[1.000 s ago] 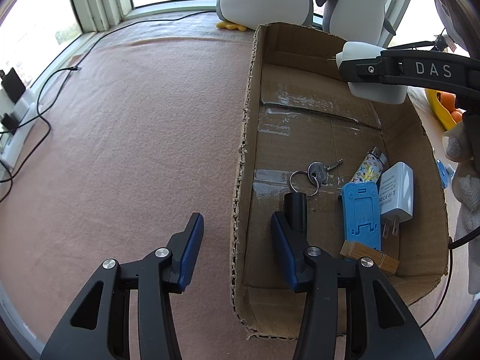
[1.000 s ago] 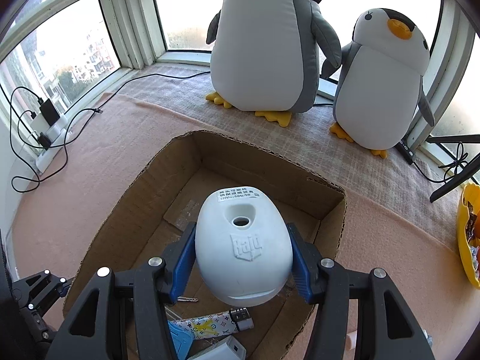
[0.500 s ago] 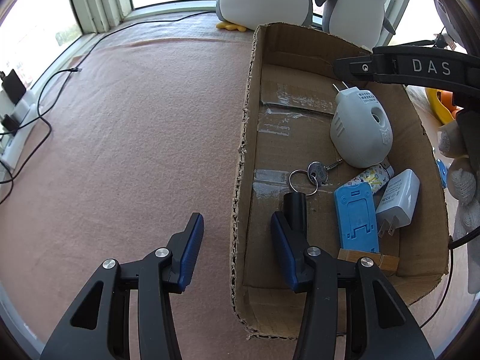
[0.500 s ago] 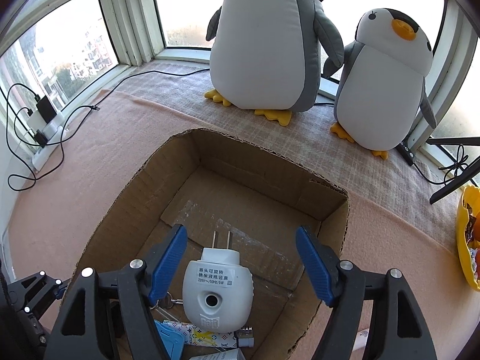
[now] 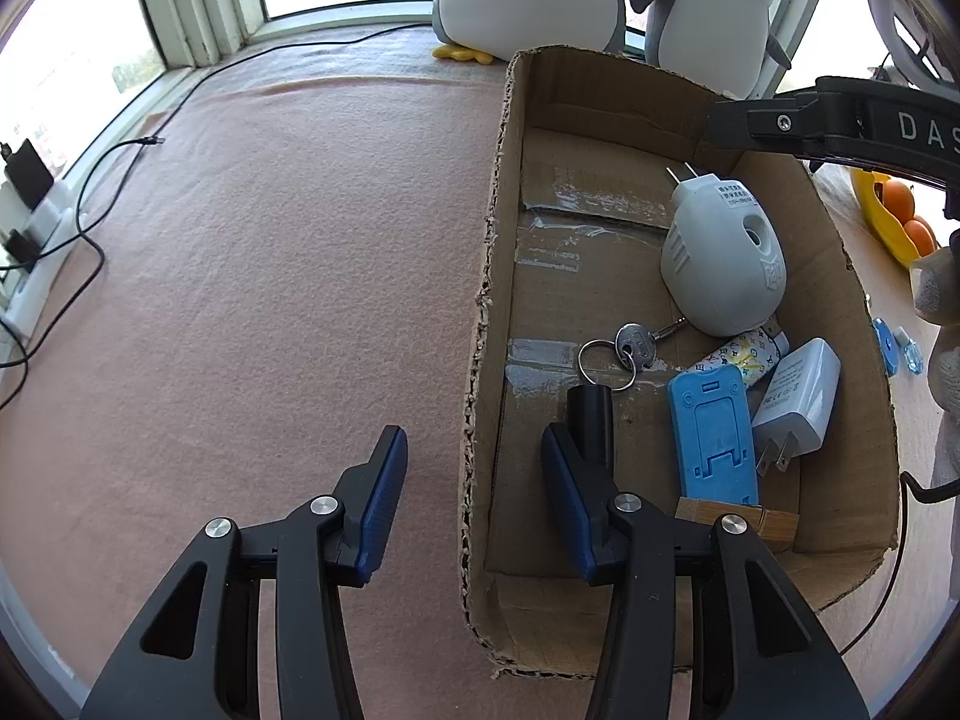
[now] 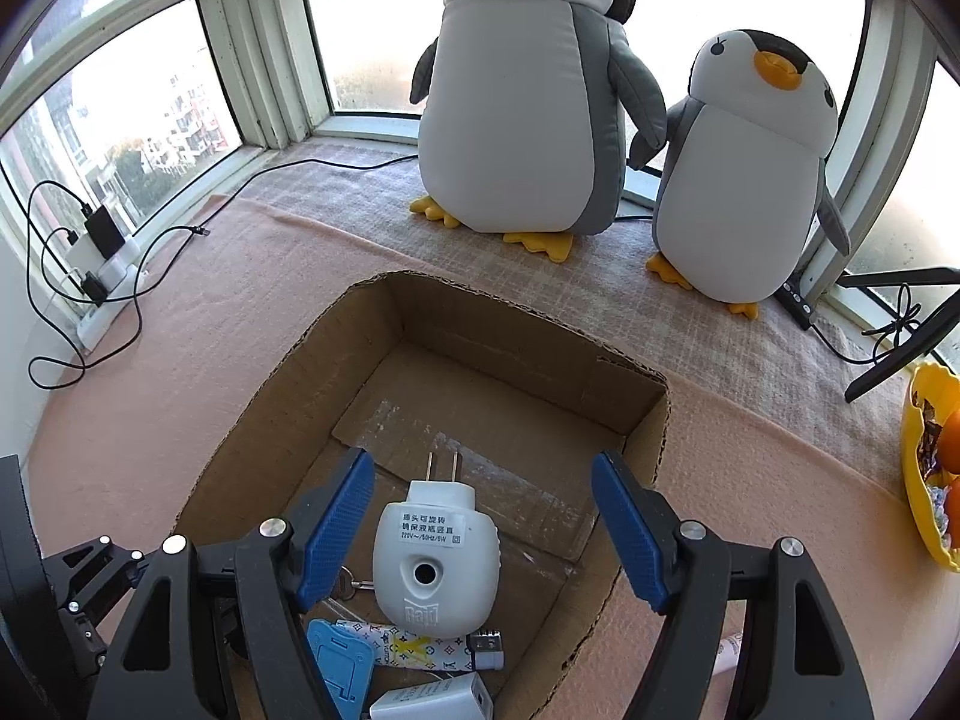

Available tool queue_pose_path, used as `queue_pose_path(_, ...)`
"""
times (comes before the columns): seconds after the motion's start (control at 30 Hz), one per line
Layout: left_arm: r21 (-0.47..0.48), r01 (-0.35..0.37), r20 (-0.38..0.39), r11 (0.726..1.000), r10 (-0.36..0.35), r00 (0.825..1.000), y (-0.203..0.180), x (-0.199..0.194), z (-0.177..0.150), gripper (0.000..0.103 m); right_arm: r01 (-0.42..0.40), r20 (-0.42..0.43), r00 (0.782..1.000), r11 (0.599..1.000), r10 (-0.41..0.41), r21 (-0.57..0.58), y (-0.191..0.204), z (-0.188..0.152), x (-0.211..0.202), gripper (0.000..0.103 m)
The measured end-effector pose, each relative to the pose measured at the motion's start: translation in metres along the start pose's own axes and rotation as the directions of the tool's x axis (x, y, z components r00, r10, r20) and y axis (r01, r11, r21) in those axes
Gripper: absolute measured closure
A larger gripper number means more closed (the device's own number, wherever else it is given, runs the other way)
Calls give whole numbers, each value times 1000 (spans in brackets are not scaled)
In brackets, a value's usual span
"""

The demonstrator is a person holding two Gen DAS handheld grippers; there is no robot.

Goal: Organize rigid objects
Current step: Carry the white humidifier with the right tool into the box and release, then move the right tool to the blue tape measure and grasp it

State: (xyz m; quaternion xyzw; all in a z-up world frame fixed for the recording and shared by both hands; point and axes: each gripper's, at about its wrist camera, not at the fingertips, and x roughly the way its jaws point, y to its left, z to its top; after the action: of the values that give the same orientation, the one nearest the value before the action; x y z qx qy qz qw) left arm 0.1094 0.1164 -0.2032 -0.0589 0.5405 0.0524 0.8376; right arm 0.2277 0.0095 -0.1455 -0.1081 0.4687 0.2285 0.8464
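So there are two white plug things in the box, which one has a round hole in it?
The egg-shaped plug-in device, farther up the cardboard box. The flat charger beside the blue stand has none.

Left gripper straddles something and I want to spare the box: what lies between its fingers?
In the left wrist view, the cardboard box's left wall runs between the left gripper's fingers, untouched.

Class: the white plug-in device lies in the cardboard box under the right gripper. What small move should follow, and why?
Probably lift the right gripper clear of the box. Its fingers have just opened; the plug-in device rests on the floor between them, untouched.
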Motion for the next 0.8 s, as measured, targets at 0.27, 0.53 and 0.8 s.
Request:
queue_pose_path(0.27,3,-2,0,1000,2,1000,0,0,0,56,-18,34,999,999,17,27,-6,-9,-25,32)
queue_pose_path(0.53,12,-6,5,1000,6,1000,0,-2,0,56,-24,69,997,997,19,69,-24,-26,-60,32)
queue_pose_path(0.8,13,-8,6,1000,8,1000,0,-1,0,56,-19,100,995,991,6,135,-48,-42,-96,32)
